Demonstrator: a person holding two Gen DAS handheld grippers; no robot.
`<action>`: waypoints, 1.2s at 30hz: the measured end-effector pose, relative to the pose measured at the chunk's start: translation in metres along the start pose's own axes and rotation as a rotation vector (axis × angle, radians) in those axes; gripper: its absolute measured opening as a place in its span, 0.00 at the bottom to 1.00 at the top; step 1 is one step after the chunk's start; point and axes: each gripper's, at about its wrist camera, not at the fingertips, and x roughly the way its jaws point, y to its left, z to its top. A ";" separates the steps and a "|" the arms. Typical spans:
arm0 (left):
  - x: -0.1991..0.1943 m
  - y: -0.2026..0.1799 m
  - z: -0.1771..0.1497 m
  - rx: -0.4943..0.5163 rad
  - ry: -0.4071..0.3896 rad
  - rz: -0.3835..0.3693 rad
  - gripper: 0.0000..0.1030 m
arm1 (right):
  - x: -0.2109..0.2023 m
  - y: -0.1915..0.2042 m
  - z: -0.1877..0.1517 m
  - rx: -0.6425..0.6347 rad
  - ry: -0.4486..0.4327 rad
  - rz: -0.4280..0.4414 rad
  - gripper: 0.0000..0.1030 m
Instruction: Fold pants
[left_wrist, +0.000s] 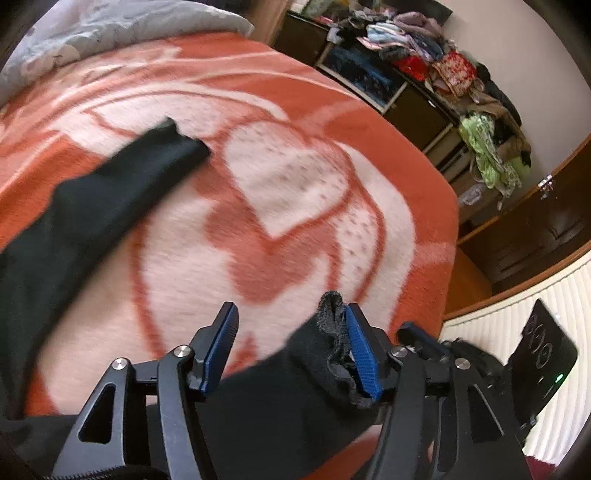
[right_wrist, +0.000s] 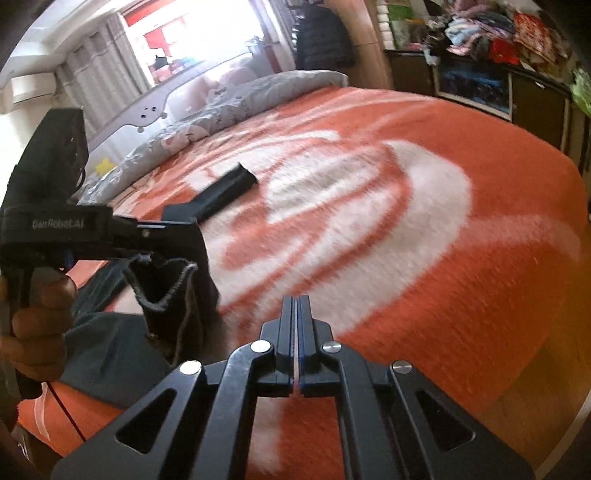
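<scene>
Daylight scene, fairly bright. Right wrist view: window (right_wrist: 177, 44) at upper left blown out, strong glare. Heavy fisheye bending plus dark vignette at the corners of both views. Motion blur smears the orange blanket (left_wrist: 295, 184) pattern, worst mid-frame. Warm yellow flare along the right edge, right wrist view.

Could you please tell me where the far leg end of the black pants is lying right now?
The far leg end of the black pants lies on the orange-and-white patterned blanket, upper left in the left wrist view, short of the grey pillow.
</scene>
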 end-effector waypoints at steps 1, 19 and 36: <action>-0.005 0.006 0.002 -0.007 -0.006 -0.004 0.59 | 0.000 0.004 0.006 -0.008 -0.006 0.007 0.02; -0.055 0.121 0.018 -0.078 -0.073 0.154 0.68 | 0.060 0.055 0.101 -0.114 0.028 0.138 0.82; -0.010 0.259 0.061 -0.078 0.065 0.314 0.68 | 0.267 0.087 0.202 -0.278 0.342 0.173 0.82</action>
